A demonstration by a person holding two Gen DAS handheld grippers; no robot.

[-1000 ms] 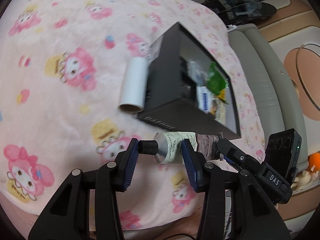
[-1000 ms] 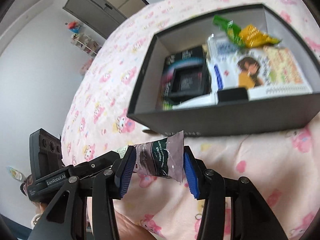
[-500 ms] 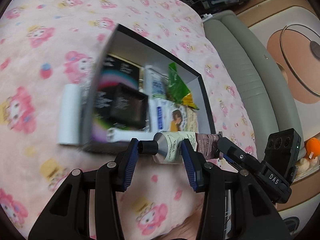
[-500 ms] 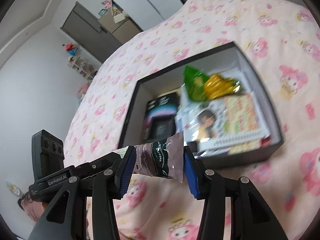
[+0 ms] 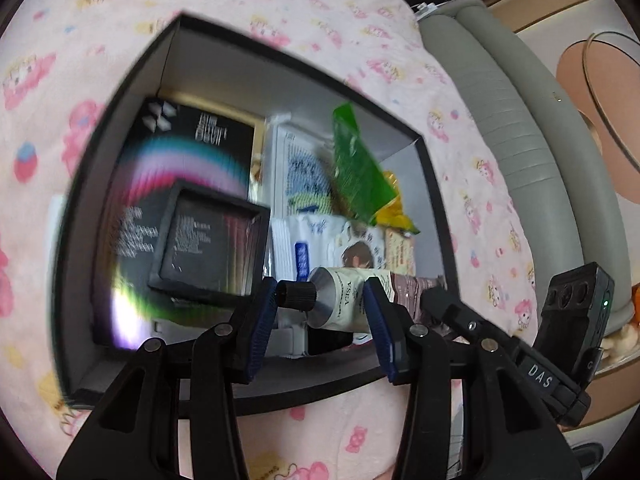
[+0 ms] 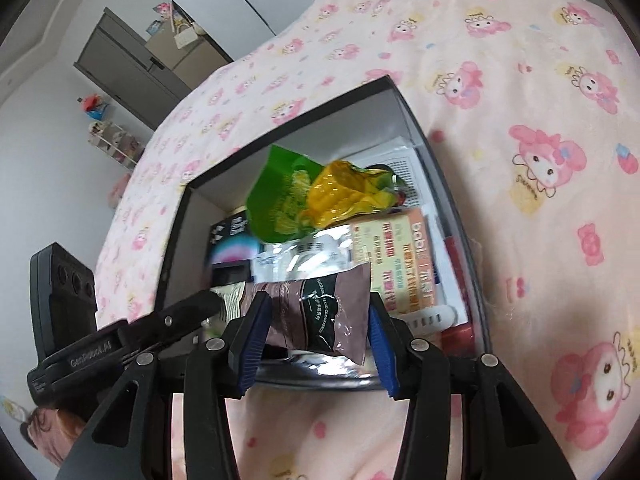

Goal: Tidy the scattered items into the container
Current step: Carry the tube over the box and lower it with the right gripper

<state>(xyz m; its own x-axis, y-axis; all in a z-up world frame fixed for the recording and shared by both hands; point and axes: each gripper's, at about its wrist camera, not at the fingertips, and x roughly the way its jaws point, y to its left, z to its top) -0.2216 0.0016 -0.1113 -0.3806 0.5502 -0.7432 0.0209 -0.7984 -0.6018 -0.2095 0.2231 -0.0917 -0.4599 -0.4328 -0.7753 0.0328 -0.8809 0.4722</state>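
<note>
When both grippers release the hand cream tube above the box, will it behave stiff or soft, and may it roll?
The cream-and-brown hand cream tube spans both grippers without visibly sagging, so probably fairly firm. Its flat crimped end likely prevents rolling. It would land on the packets crowding the black cardboard box, perhaps tilted.

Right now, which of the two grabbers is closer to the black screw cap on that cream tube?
Left. The left gripper has the black cap between its fingers, at the tube's cap end. The right gripper clamps the crimped tail end, away from the cap.
</note>
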